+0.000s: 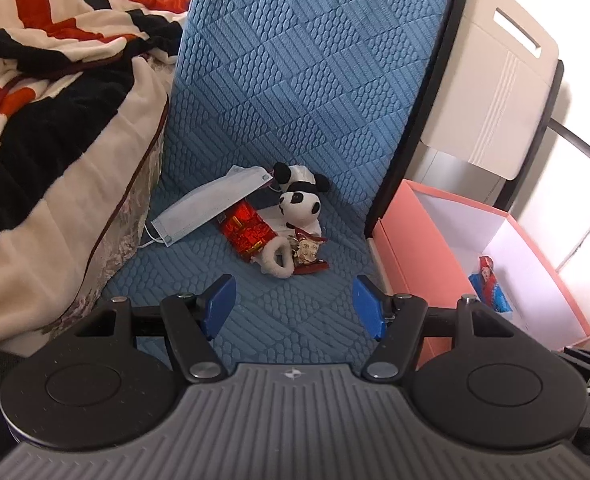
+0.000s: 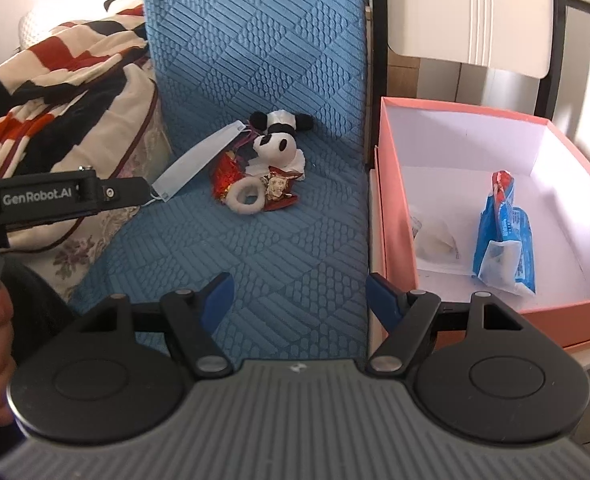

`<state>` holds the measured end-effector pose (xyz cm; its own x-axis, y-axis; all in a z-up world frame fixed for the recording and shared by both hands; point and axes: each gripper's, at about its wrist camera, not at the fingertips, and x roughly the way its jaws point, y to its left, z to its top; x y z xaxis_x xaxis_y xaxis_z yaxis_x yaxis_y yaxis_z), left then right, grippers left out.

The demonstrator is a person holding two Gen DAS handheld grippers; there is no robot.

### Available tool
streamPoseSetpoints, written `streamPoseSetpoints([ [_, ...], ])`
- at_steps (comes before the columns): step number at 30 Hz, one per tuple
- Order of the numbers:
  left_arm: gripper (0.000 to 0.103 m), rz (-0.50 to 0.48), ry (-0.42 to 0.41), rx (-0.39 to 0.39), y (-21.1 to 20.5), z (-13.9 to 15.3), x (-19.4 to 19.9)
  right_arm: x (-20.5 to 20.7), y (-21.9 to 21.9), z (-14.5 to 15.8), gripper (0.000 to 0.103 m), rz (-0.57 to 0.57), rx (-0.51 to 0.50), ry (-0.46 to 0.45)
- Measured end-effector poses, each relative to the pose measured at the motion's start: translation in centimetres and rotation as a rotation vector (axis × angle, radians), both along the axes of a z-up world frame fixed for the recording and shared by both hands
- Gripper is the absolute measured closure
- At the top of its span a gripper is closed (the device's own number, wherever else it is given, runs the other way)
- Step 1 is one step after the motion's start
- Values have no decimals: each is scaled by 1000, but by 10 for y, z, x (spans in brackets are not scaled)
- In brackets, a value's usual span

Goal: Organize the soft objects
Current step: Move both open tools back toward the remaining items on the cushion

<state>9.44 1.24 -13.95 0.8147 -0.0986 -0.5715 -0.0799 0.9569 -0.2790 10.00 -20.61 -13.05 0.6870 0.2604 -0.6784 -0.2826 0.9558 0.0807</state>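
A small pile lies on the blue quilted cushion [image 1: 295,80]: a panda plush [image 1: 301,202], a pale face mask [image 1: 207,208], a red packet [image 1: 245,230], a cream fuzzy ring [image 1: 277,258] and a small snack wrapper [image 1: 307,254]. The pile also shows in the right wrist view, with the panda [image 2: 273,142], the mask [image 2: 195,164] and the ring [image 2: 247,196]. My left gripper [image 1: 295,304] is open and empty, short of the pile. My right gripper [image 2: 299,300] is open and empty, near the cushion's front right edge.
A pink box [image 2: 391,184] stands right of the cushion, holding a blue snack packet [image 2: 503,232] and a white item [image 2: 435,236]. A striped blanket [image 1: 55,100] is heaped at the left. A cream chair back [image 1: 495,80] rises behind the box. The left gripper's body [image 2: 55,196] crosses the right view.
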Motion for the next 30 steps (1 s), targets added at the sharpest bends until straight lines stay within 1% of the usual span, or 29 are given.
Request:
streamPoseSetpoints([
  [3,33,6,3,5,5,-4,12,7,4,-1,28,1,-5,-12],
  [6,33,11,0,-5,10,-6,25,15,10,-2,28,6,-11,-30],
  [9,33,14,-1,-1,12,-7,37,23,14,-3,28,11,-2,-41],
  [11,33,6,-5,-13,13,-7,43,28,17,-3,28,13,6,-48],
  [16,33,4,9,-10,20,-9,61,39,24,-5,28,27,26,-58],
  [30,33,41,63,-84,47,-22,110,85,43,-19,29,35,48,-67],
])
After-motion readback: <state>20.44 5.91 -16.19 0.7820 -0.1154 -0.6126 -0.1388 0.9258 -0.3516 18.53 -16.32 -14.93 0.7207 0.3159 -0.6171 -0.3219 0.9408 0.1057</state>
